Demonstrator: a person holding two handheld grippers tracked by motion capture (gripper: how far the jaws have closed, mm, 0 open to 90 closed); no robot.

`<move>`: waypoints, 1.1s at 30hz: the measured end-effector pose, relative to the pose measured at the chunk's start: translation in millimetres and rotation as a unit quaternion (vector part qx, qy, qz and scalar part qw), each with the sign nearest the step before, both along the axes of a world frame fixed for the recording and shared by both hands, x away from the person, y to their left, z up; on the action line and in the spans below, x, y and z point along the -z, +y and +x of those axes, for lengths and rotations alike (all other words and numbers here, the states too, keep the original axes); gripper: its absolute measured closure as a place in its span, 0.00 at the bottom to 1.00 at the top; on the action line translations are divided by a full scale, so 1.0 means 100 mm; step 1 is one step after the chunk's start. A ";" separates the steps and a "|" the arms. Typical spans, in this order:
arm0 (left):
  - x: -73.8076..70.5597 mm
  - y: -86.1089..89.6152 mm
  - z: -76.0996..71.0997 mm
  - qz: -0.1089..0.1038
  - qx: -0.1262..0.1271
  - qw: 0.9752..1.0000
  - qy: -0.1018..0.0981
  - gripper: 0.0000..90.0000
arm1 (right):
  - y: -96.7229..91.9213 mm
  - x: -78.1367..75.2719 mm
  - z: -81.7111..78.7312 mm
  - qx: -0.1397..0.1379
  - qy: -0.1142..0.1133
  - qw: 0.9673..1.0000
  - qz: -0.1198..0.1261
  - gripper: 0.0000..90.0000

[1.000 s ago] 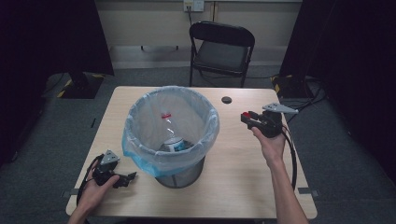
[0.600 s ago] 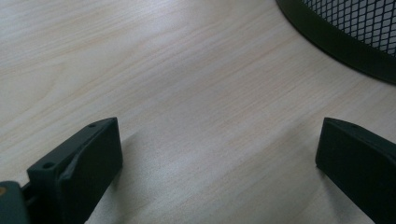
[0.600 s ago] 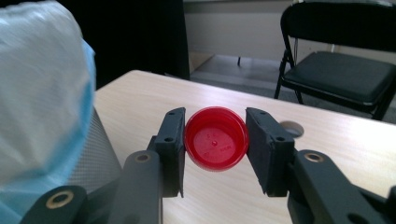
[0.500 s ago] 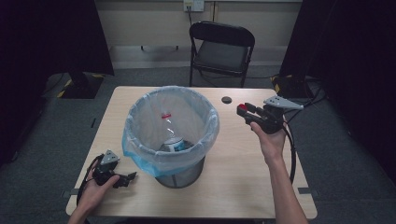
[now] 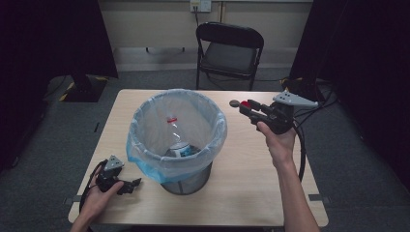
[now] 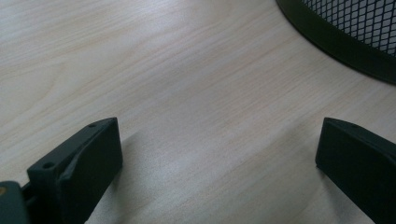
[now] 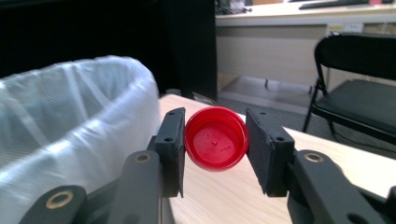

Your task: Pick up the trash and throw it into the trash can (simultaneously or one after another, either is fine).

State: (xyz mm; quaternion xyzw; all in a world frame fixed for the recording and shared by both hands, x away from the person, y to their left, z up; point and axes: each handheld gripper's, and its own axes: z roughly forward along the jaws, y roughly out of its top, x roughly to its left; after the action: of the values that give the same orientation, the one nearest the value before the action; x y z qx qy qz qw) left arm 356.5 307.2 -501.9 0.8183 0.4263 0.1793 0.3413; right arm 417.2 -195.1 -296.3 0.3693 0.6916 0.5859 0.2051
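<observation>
Red cap [image 7: 215,138] — embossed writing unreadable

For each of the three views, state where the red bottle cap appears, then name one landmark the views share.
High view: red cap right of centre, at the tip of the right tongs, beside the bin's rim.
Left gripper view: not in it.
Right gripper view: cap at centre, clamped between the jaws.
Shared landmark: the lined mesh bin.

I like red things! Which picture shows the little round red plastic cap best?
The right gripper view: the little round red plastic cap sits close up, open side showing, between the hand-held gripper's jaws. The high view shows a tiny red speck.
</observation>
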 end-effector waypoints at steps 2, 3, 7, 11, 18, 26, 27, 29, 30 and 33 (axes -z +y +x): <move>0.00 0.00 0.00 0.000 0.000 1.000 0.000 0.00 | 0.03 -0.05 -0.03 -0.004 -0.008 1.000 0.000 0.66; 0.00 0.00 0.00 0.000 0.000 1.000 0.000 0.00 | 0.05 -0.08 -0.04 -0.008 -0.011 1.000 0.001 0.66; 0.00 0.00 0.00 0.000 0.000 1.000 -0.001 0.00 | 0.12 -0.19 -0.08 -0.022 -0.025 0.999 0.005 0.66; 0.00 0.00 0.00 0.000 0.000 1.000 0.000 0.00 | 0.19 -0.29 -0.10 -0.036 -0.035 0.999 0.012 0.66; 0.00 0.00 0.00 0.000 0.000 1.000 0.000 0.00 | 0.34 -0.46 -0.12 -0.068 -0.055 0.996 0.026 0.66; 0.00 0.00 0.00 0.000 0.000 1.000 0.000 0.00 | 0.51 -0.57 -0.16 -0.104 -0.062 0.992 0.042 0.66; 0.00 0.00 0.00 0.001 0.001 1.000 0.000 0.00 | 0.53 -0.58 -0.17 -0.108 -0.063 0.991 0.042 0.66; 0.00 0.00 0.00 0.000 0.000 1.000 0.000 0.00 | 0.57 -0.61 -0.18 -0.117 -0.066 0.990 0.041 0.66; 0.00 0.00 0.00 0.000 0.000 1.000 0.000 0.00 | 0.59 -0.62 -0.19 -0.120 -0.067 0.990 0.040 0.66; 0.00 0.00 0.00 0.000 0.000 1.000 0.000 0.00 | 0.68 -0.68 -0.23 -0.137 -0.071 0.987 0.039 0.66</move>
State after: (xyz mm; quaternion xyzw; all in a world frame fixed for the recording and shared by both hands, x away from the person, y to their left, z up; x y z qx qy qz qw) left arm 356.5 307.2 -501.9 0.8184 0.4261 0.1795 0.3412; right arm 394.1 -127.2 -228.6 0.2358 0.6960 0.6599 0.1567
